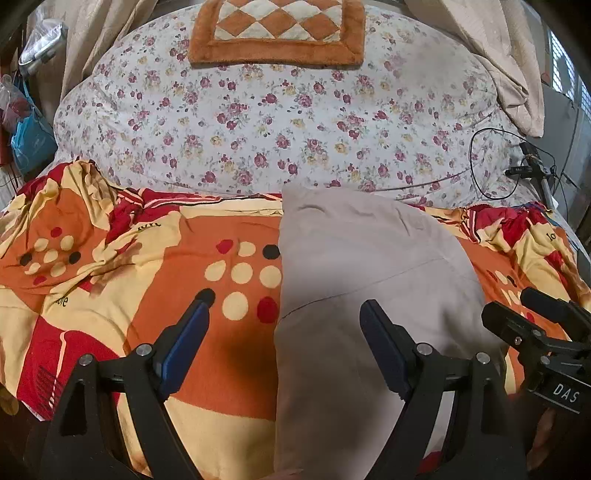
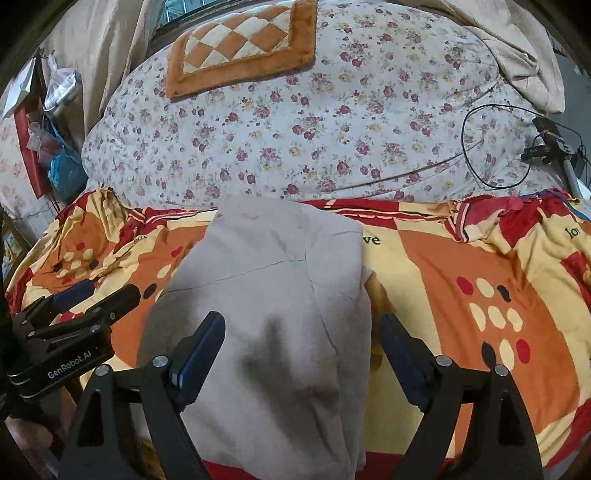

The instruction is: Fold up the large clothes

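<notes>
A grey-beige garment (image 1: 369, 280) lies folded into a long strip on an orange, red and yellow patterned blanket (image 1: 155, 258). It also shows in the right wrist view (image 2: 266, 295). My left gripper (image 1: 286, 306) is open and empty above the garment's left edge. My right gripper (image 2: 301, 325) is open and empty above the garment's near right part; it also shows at the right edge of the left wrist view (image 1: 535, 317). The left gripper shows at the left of the right wrist view (image 2: 92, 295).
A floral quilt (image 1: 277, 122) lies behind the blanket, with an orange checkered mat (image 1: 277, 33) on it. A black cable and a small tripod (image 1: 532, 170) sit at the right. Bags (image 1: 29, 136) hang at the left. Beige curtains (image 1: 498, 55) hang behind.
</notes>
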Motion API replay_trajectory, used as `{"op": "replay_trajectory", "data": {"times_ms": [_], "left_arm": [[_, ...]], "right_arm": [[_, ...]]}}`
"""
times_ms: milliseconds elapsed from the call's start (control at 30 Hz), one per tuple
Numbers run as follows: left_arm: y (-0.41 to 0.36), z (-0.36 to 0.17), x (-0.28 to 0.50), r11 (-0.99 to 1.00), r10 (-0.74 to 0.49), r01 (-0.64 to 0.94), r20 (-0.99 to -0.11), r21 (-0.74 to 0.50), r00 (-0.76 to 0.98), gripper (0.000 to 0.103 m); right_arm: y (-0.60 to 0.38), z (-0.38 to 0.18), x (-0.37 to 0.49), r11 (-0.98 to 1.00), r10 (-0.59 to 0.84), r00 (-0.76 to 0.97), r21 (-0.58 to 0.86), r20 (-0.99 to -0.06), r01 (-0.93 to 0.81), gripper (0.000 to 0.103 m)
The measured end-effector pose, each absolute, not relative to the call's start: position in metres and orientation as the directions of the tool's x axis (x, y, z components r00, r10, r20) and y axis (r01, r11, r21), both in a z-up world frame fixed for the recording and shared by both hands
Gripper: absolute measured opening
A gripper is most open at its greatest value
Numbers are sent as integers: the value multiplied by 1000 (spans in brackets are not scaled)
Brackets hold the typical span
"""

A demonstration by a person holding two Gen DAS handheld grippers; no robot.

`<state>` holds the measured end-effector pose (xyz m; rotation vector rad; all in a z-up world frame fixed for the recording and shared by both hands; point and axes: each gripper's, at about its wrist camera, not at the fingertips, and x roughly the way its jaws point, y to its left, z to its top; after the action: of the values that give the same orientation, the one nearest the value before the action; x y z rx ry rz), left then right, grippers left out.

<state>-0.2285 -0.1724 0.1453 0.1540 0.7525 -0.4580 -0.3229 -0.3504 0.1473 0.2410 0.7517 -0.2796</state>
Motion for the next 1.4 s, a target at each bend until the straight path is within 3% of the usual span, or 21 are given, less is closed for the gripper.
{"op": "replay_trajectory", "data": {"times_ms": [1400], "left_arm": [[-171, 134, -221, 898, -329, 438, -722, -40, 609, 84]], "right_arm": [[-347, 128, -307, 941, -107, 662, 140, -741, 309, 87]]}}
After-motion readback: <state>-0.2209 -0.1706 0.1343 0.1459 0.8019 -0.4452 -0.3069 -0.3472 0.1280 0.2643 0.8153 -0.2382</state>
